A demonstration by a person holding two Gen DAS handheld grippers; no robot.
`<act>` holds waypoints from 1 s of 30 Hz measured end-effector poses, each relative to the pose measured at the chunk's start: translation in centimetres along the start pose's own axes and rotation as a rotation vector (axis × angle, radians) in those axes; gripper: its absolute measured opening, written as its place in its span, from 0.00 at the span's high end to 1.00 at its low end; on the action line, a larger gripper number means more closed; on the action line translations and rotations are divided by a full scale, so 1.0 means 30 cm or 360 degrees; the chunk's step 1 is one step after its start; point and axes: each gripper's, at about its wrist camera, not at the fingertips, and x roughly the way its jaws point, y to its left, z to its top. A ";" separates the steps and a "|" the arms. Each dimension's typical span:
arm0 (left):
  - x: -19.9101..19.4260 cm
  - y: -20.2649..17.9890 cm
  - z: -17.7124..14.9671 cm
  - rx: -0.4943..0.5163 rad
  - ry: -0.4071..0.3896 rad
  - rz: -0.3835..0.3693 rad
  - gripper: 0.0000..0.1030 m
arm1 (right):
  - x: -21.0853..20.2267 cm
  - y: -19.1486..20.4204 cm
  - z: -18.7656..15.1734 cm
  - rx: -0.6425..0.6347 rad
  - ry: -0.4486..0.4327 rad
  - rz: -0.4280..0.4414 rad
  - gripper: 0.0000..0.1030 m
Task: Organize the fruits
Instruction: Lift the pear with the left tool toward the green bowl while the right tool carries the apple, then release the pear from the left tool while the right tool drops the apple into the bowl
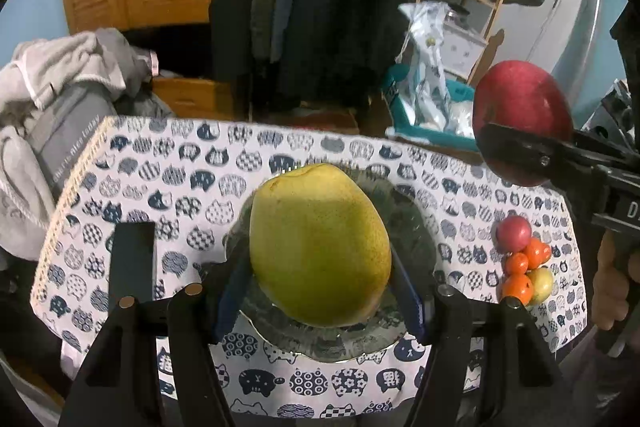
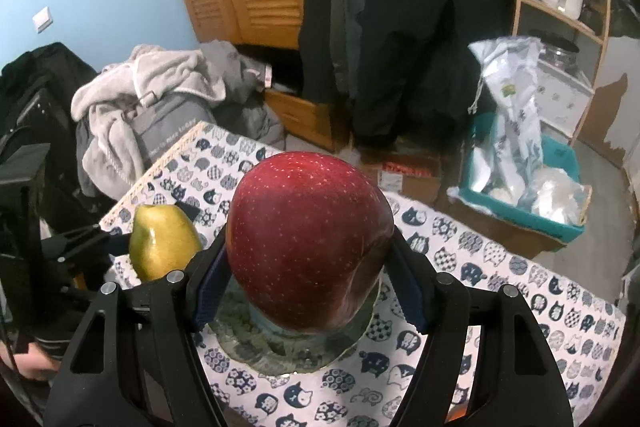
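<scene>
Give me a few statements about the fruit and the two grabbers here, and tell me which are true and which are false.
1. The left gripper holds a green pear. True.
2. The right gripper is empty. False: it is shut on a red apple.
3. A glass plate lies on the cat-print tablecloth below the pear. True.
4. The small fruits are piled on the plate. False: they sit on the cloth, off to the plate's side.
5. The pile of small fruits holds only orange ones. False: a small red one and a yellowish one are there too.
</scene>
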 end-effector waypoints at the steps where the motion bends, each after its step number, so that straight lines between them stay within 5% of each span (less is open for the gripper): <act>1: 0.021 0.004 -0.007 -0.0004 0.0025 0.0007 0.35 | 0.017 0.000 -0.006 0.0001 0.0018 0.0005 0.30; 8: 0.164 0.038 -0.058 -0.0050 0.0203 0.0033 0.35 | 0.147 0.005 -0.053 -0.0008 0.0144 0.0029 0.30; 30: 0.391 0.067 -0.150 -0.0075 0.0484 0.0104 0.35 | 0.449 -0.045 -0.233 0.0000 0.0500 -0.0015 0.30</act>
